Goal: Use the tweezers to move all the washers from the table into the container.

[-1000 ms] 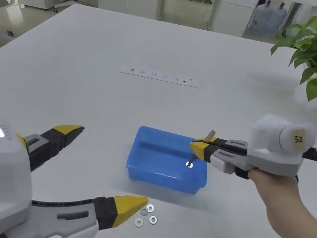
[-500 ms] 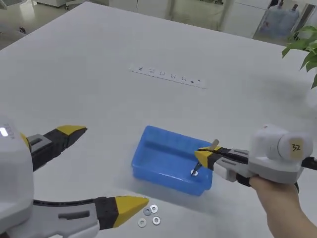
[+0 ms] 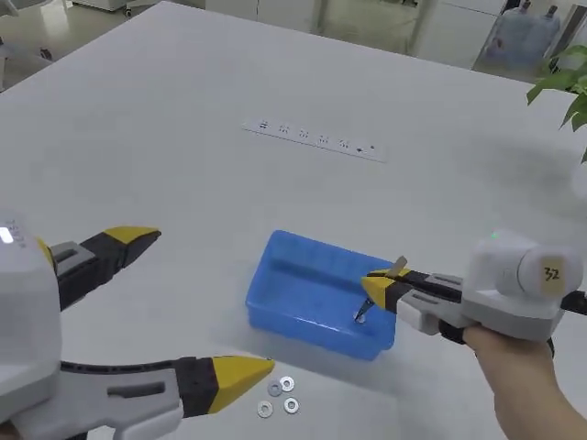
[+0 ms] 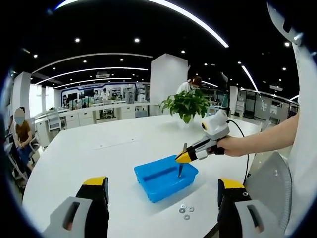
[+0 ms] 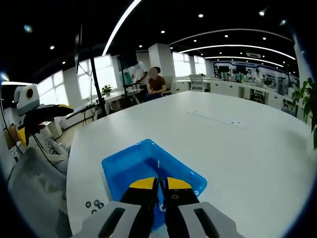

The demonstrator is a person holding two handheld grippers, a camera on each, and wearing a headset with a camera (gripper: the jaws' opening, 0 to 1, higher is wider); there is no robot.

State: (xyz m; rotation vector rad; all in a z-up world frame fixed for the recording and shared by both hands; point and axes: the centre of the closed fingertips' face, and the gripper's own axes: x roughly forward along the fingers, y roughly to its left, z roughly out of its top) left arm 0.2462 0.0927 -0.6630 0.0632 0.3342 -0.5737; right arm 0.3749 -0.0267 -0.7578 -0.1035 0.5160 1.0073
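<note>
A blue container (image 3: 312, 291) stands on the white table (image 3: 183, 147). My right gripper (image 3: 374, 284) is shut on a pair of tweezers (image 3: 361, 310) that point down into the container's right part. Whether a washer is between the tips is too small to tell. Three washers (image 3: 279, 396) lie on the table in front of the container. My left gripper (image 3: 197, 307) stands open left of the container, its near jaw tip beside the washers. The left gripper view shows the container (image 4: 157, 184), washers (image 4: 185, 212) and the right gripper (image 4: 190, 153). The right gripper view shows the container (image 5: 130, 163) and washers (image 5: 93, 204).
A flat socket strip (image 3: 316, 139) is set into the table farther back. Green plant leaves (image 3: 564, 87) hang at the right edge. A person (image 5: 154, 82) is at a far desk. The table's near edge runs just below the washers.
The head camera has shifted a little. The right gripper and tweezers stay over the container's right part. The bright washer seen at the tweezers' tips earlier is no longer clear.
</note>
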